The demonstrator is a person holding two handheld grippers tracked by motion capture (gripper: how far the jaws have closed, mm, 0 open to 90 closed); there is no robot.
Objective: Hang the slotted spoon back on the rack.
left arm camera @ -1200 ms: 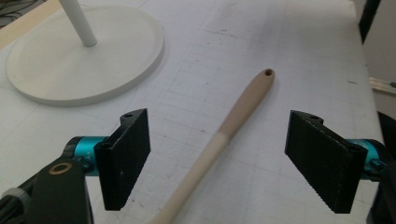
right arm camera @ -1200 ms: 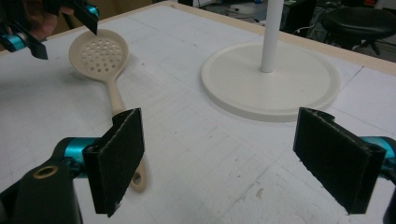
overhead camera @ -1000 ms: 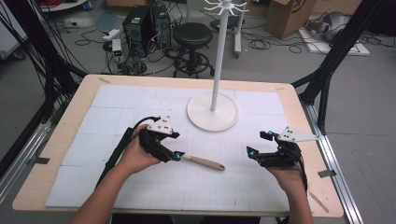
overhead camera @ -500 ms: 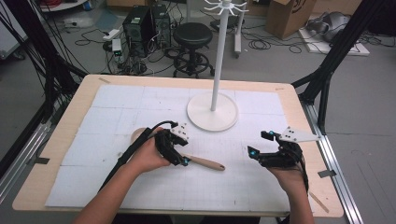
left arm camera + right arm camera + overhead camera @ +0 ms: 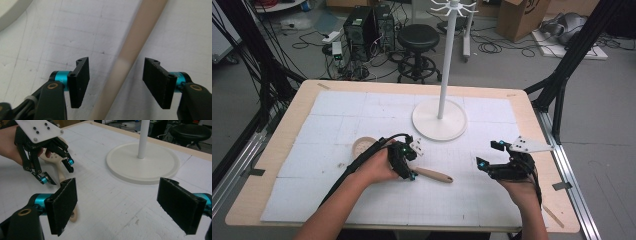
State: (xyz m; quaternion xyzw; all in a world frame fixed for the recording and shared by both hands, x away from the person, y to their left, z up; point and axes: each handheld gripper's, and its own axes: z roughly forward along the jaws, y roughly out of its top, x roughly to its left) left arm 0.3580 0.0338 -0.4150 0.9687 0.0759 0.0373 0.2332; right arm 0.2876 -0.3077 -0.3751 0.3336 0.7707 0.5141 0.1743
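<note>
1. The spoon (image 5: 432,174) is lying flat on the white mat (image 5: 337,115), handle pointing toward your right hand, bowl (image 5: 363,146) near your left wrist
2. Your left gripper (image 5: 408,169) is straddling the handle (image 5: 130,55); its jaws have just been closing, but the pads are not touching the wood yet
3. Your right gripper (image 5: 492,167) is hovering wide, holding nothing
4. The stand (image 5: 440,119) is waiting beyond; gripping, lifting and hanging all seem to be left
</note>
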